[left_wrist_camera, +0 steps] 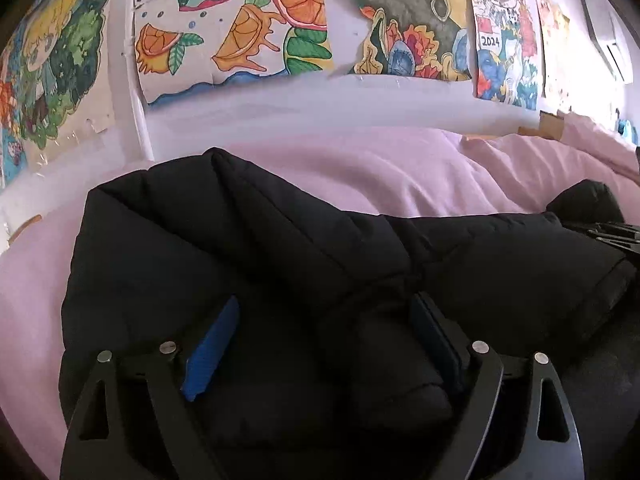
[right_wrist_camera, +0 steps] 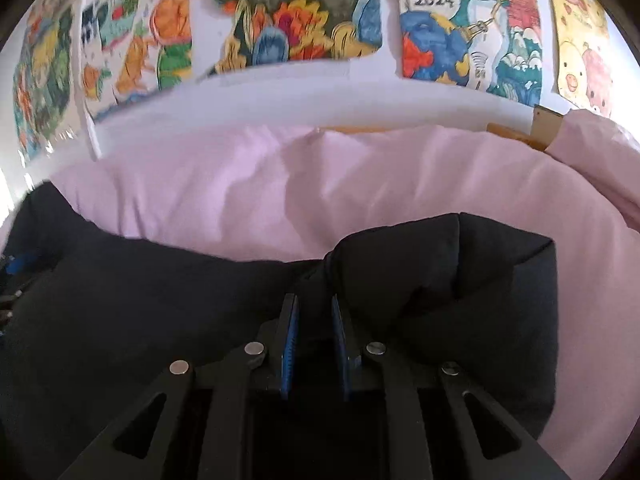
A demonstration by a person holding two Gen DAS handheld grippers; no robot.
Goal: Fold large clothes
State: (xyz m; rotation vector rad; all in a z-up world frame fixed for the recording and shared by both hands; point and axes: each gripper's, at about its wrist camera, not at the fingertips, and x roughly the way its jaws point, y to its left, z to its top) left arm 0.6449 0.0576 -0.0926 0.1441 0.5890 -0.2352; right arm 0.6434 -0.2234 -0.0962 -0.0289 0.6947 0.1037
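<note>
Covering most of both views, a pink bedspread is lying rumpled under a wall hung with bright drawings, and a black padded jacket is sprawling across its near side. The jacket is stretching between the two wrist views as one long puffy band, with a folded lump standing up at each end.

On the right, the right gripper is pinching a narrow ridge of the jacket's fabric, its blue pads drawn close together with dark cloth between them. On the left, the left gripper is standing wide, a thick roll of jacket sitting between the pads; the left blue pad is showing bare, apart from the cloth, so nothing is being clamped on that side.

Judging from this, the jacket is only partly folded and the next fold is depending on both ends moving together. The main risk is an uneven lift: with just the right side gripped, pulling could be dragging the band sideways and undoing the fold at the left lump. The slippery puffy filling could also be sliding out of the right pinch if only the outer shell layer is caught. Closing the left pads on so fat a roll might be squeezing it forward instead of holding it.
</note>
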